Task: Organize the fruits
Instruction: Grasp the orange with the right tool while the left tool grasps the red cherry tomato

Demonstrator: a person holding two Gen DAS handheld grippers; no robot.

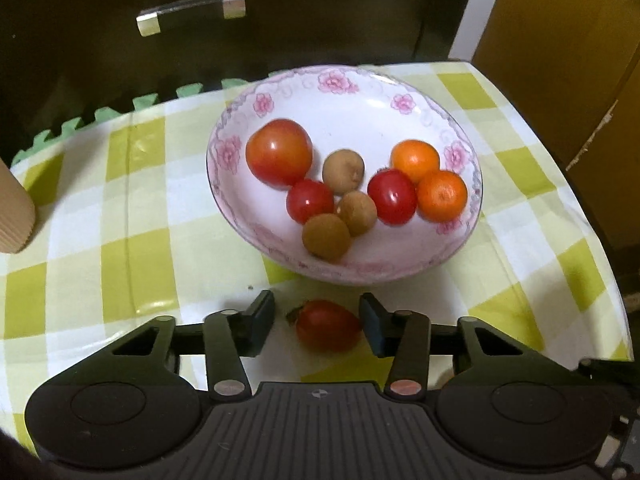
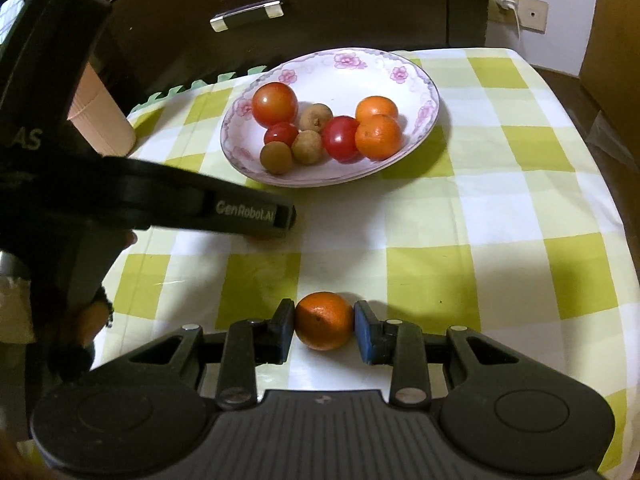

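Here the two loose fruits sit on the checked cloth of the counter, in front of the flowered bowl. The small red tomato lies between the fingers of the left tool, which are spread: the right pad looks to be at its skin, the left pad is apart from it. The mandarin lies between the pads of the right tool, which stands just short of a pinch, the left pad at the peel and a thin gap showing on the right. Both fruits look light and round, so they would likely roll if nudged from one side only. The tomato is smooth, probably slippery and easily bruised; a gentle squeeze across its widest middle seems best. The mandarin's peel should give better grip and some cushion, so it can take a firmer hold at its equator. Beyond them the bowl holds a large tomato, two small red ones, two mandarins and three brown round fruits. A ribbed paper cup stands to the left of the bowl, and a dark cabinet front rises behind the counter.
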